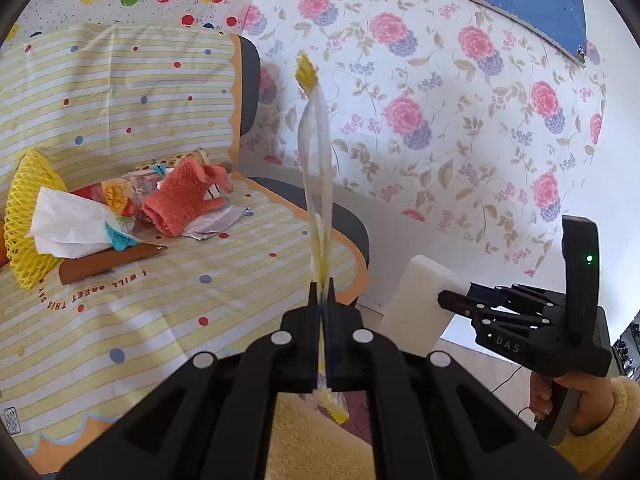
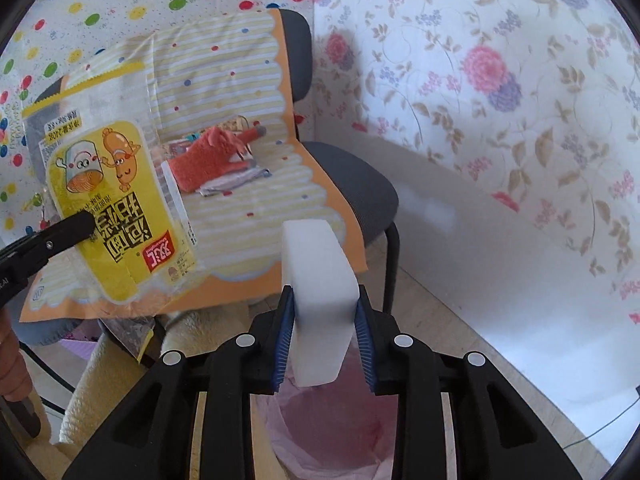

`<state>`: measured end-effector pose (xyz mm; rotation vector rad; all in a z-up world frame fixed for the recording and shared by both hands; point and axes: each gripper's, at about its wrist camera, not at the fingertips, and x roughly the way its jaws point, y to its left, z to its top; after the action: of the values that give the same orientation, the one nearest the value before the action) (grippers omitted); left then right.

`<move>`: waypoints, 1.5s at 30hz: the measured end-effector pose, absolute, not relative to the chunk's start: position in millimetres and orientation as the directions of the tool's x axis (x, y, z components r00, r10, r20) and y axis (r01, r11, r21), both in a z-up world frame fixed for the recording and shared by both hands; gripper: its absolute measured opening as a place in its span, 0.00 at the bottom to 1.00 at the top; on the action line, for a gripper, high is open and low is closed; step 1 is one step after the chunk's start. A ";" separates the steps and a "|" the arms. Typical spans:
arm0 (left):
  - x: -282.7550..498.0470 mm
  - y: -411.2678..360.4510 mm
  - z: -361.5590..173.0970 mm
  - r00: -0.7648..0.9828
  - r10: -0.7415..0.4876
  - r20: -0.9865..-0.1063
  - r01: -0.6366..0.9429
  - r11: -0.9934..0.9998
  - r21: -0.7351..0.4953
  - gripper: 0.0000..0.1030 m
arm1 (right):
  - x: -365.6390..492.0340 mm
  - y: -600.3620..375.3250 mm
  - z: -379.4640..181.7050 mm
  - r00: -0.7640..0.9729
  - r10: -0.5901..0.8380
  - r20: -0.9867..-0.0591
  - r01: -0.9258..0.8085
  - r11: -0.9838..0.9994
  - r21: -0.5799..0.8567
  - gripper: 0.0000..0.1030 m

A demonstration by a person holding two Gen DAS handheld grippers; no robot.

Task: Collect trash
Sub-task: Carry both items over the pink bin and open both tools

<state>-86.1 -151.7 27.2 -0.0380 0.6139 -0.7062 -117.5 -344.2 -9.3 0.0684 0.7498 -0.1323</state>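
My left gripper (image 1: 322,290) is shut on a yellow and clear plastic food wrapper (image 1: 316,168), held edge-on and upright in the air; the right wrist view shows its printed face (image 2: 112,208). My right gripper (image 2: 325,300) is shut on a white foam block (image 2: 318,280), which also shows in the left wrist view (image 1: 420,304). A bin lined with a pink bag (image 2: 332,432) sits directly below the foam block. More trash lies on the chair: yellow foam netting (image 1: 28,216), white tissue (image 1: 68,224), wrappers (image 1: 216,224) and an orange fuzzy sock (image 1: 188,196).
The chair (image 2: 360,188) is covered by a striped yellow cloth (image 1: 160,288) and stands against floral wallpaper (image 1: 440,120). A cream fuzzy surface (image 1: 312,440) lies below my left gripper. A cable (image 2: 600,432) runs on the floor at right.
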 end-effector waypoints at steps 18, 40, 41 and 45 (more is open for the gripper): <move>-91.0 -193.3 12.6 0.496 -0.657 -0.568 0.682 0.700 -0.214 0.00 | -124.1 -380.6 -24.4 0.743 -0.075 -0.665 0.194 0.975 0.107 0.46; -69.9 -275.0 -69.5 0.312 -0.614 -0.725 0.772 0.609 -0.184 0.24 | -139.4 -413.6 -14.8 0.762 -0.133 -0.634 0.261 0.959 0.113 0.53; -67.7 -273.5 -71.2 0.315 -0.610 -0.727 0.765 0.617 -0.186 0.27 | -138.8 -412.5 -14.6 0.763 -0.131 -0.633 0.258 0.960 0.111 0.53; -65.2 -260.2 -67.7 0.356 -0.576 -0.736 0.733 0.660 -0.162 0.27 | -136.3 -407.2 -13.1 0.764 -0.117 -0.635 0.239 0.965 0.109 0.53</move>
<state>-65.2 -260.2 -67.7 0.2087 0.8568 -0.8530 -136.3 -407.2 -13.1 0.1879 0.6753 -0.1948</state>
